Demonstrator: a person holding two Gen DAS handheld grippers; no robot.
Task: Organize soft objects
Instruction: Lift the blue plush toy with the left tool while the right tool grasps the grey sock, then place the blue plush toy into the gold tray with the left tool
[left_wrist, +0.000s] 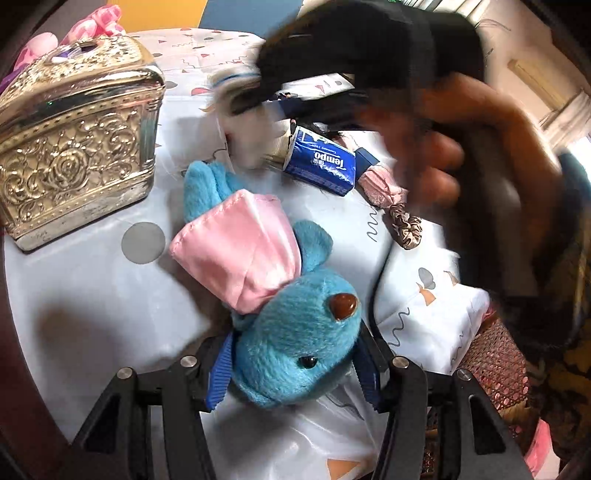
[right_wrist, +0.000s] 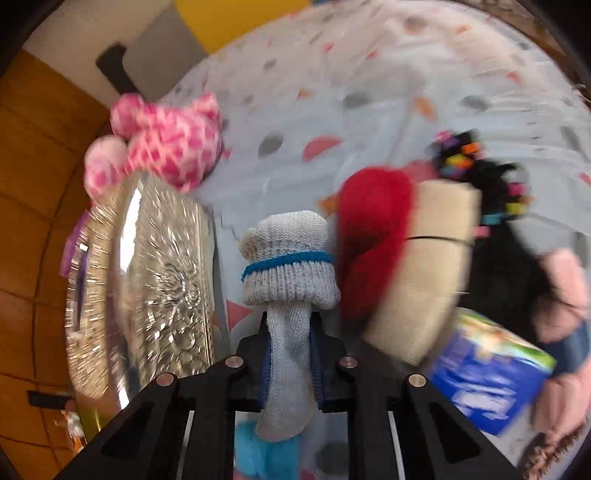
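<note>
Patterned cloth covers the bench (left_wrist: 92, 295). Near its front edge the left hand-held gripper (left_wrist: 291, 373) pinches the blue plush toy (left_wrist: 295, 339) by the head, body pointing away. Farther back, the right hand-held gripper (right_wrist: 290, 354) pinches a grey sock (right_wrist: 288, 266) lengthwise, beside the silver box (right_wrist: 159, 280).

Bright daylight, fisheye-bent edges — heavy motion blur, glare on the metal box (left_wrist: 74, 147).

Embossed metal box (left_wrist: 74, 147) on patterned tablecloth (left_wrist: 92, 295), tissue packet (left_wrist: 321, 164) well apart.
</note>
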